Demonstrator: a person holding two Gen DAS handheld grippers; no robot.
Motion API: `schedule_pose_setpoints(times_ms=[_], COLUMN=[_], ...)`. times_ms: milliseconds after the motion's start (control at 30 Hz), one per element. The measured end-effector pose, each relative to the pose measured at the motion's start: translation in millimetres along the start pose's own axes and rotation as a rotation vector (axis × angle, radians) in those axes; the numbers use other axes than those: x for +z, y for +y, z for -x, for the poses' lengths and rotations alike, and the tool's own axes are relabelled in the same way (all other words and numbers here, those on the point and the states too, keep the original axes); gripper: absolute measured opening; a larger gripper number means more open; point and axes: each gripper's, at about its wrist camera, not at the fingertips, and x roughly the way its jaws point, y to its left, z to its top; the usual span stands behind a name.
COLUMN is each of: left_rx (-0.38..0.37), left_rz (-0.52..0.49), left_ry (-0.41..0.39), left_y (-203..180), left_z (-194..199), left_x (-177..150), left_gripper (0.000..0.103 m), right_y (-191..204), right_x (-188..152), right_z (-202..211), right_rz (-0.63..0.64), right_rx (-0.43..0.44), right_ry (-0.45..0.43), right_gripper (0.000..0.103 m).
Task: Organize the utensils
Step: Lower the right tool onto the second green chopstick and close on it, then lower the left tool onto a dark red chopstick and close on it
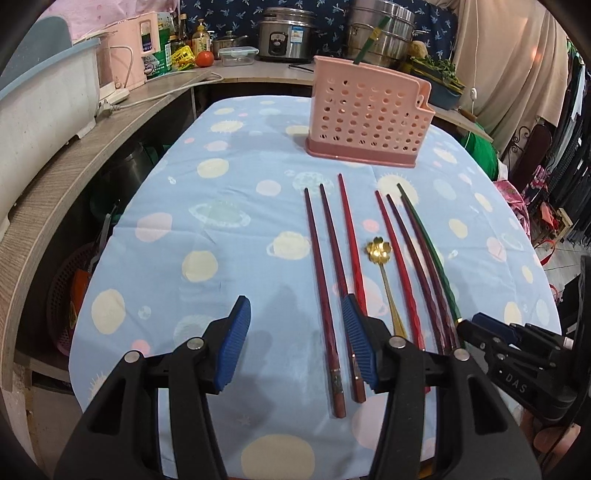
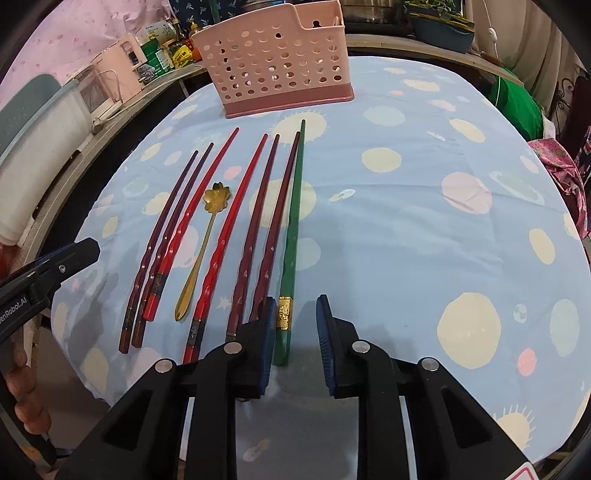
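Note:
Several red and dark red chopsticks [image 1: 325,280] [image 2: 218,243], one green chopstick [image 1: 430,251] [image 2: 293,236] and a gold flower-shaped spoon [image 1: 380,254] [image 2: 210,221] lie side by side on the blue spotted tablecloth [image 1: 221,229] [image 2: 406,229]. A pink perforated utensil holder [image 1: 369,114] [image 2: 273,62] stands upright behind them. My left gripper [image 1: 295,332] is open and empty, low over the handle ends of the leftmost chopsticks. My right gripper [image 2: 295,321] is open and empty, with the green chopstick's handle between its fingers; it also shows in the left wrist view [image 1: 491,332].
A wooden shelf [image 1: 74,177] curves along the left with a white appliance and a pink kettle [image 1: 129,55]. Pots, a rice cooker [image 1: 286,35], bottles and a tomato stand behind the table. A green bag [image 2: 517,103] and clothes lie at the right.

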Motion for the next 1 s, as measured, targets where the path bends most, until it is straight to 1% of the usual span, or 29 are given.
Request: schedule_pose_setpoints(times_ms=[67, 200, 433, 700, 1000], left_rx=[-0.003, -0.004, -0.012, -0.005, -0.017], left_rz=[0.001, -0.002, -0.012, -0.017, -0.038], left_ry=[0.008, 0.024, 0.04, 0.048, 0.067], left_y=[0, 0, -5, -9, -19], left_z=[-1, -4, -6, -6, -7], left_x=[-4, -11, -17, -18, -24], left_gripper=[0.049, 0.049, 0.049, 0.049, 0.049], right_y=[3, 2, 3, -2, -8], right_x=[0, -1, -2, -3, -8], right_z=[-1, -1, -1, 0, 4], right_rz=[0.018, 0.034, 0.034, 0.004, -0.022], right_rx=[-0.019, -0.056, -0.065, -0.038, -0.022], right_ry=[-0.006, -0.015, -0.018, -0.024, -0.033], right_gripper=[0.017, 0.007, 0.007, 0.007, 0.007])
